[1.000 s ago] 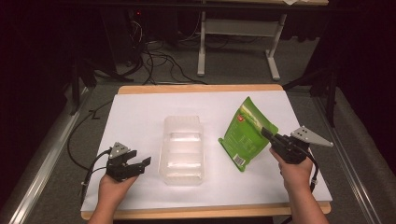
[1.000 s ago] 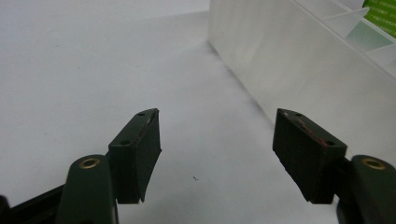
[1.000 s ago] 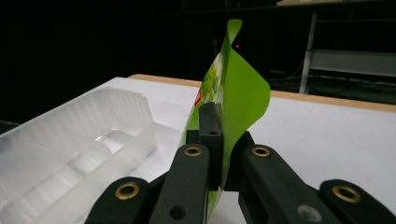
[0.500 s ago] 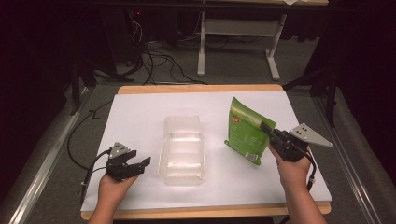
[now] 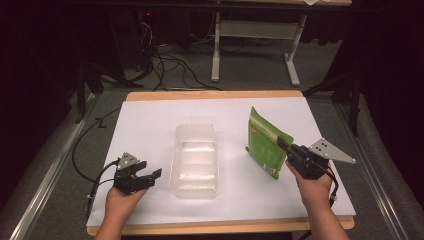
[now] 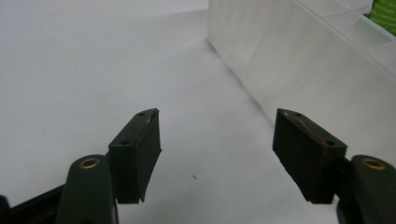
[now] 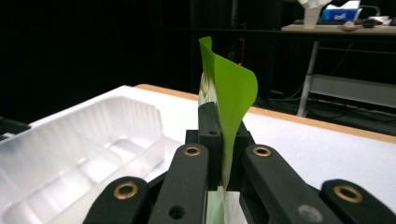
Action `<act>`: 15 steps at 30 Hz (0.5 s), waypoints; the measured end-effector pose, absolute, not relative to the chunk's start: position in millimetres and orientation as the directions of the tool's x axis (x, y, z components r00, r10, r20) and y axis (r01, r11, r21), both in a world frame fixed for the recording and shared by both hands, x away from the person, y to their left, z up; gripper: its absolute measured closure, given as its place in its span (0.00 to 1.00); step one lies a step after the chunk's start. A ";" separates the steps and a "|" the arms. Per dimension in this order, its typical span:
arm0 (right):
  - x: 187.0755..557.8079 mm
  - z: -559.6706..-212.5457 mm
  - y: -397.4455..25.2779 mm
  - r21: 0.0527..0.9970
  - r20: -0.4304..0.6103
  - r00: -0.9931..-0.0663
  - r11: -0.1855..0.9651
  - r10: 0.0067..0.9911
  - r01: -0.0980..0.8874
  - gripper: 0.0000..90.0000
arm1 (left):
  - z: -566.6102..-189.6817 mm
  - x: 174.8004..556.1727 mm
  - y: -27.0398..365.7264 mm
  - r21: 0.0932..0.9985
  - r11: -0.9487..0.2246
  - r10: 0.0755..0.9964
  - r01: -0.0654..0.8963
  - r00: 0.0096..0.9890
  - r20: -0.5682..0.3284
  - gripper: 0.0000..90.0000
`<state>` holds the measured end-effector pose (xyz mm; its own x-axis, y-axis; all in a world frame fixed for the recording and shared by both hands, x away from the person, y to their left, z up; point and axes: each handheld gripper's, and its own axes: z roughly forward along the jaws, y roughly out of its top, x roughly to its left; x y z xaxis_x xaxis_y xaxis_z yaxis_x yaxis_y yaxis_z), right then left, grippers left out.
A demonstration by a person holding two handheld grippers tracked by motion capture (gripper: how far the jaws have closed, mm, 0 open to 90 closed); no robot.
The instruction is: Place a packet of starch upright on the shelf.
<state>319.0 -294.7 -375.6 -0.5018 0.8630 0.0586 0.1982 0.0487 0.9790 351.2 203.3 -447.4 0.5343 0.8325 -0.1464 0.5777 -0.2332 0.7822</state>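
Observation:
A green pouch [image 5: 264, 141] stands upright above the white table, right of centre, with my right gripper [image 5: 283, 143] shut on its right edge. In the right gripper view the pouch [image 7: 231, 88] rises curled between the closed jaws of the gripper [image 7: 224, 140]. A clear plastic tray [image 5: 196, 160] lies empty in the middle of the table, and its wall [image 6: 299, 60] stands just beyond my left gripper. My left gripper [image 5: 156, 173] rests open at the front left, pointing at the tray, with nothing between its fingers [image 6: 140, 149].
White paper [image 5: 150, 130] covers the wooden table. The table's front edge [image 5: 220, 227] runs close to both hands. Cables [image 5: 165, 65] and a desk frame [image 5: 250, 45] stand on the floor behind the table.
My right gripper has swung the green pouch from lying tilted to standing upright and shifted it slightly left. The left gripper has stayed put.

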 end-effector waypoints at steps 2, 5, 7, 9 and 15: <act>319.2 -376.9 -295.2 0.978 0.061 -0.511 0.051 0.858 0.204 0.98 | -447.7 351.1 202.8 0.781 -0.237 0.831 0.577 0.537 -0.144 0.36; 322.1 -380.3 -295.4 0.974 0.061 -0.510 0.062 0.858 0.219 0.95 | -447.4 350.6 202.7 0.781 -0.240 0.830 0.576 0.539 -0.143 0.36; 324.5 -383.6 -294.3 0.969 0.072 -0.521 0.064 0.851 0.239 0.93 | -447.3 350.6 202.9 0.781 -0.241 0.829 0.576 0.540 -0.142 0.36; 326.5 -386.4 -292.2 0.965 0.070 -0.529 0.077 0.846 0.252 0.91 | -447.6 350.8 202.6 0.781 -0.241 0.830 0.576 0.539 -0.143 0.36; 331.1 -392.5 -290.4 0.956 0.069 -0.527 0.094 0.847 0.277 0.87 | -448.3 350.7 200.7 0.782 -0.238 0.829 0.575 0.540 -0.144 0.36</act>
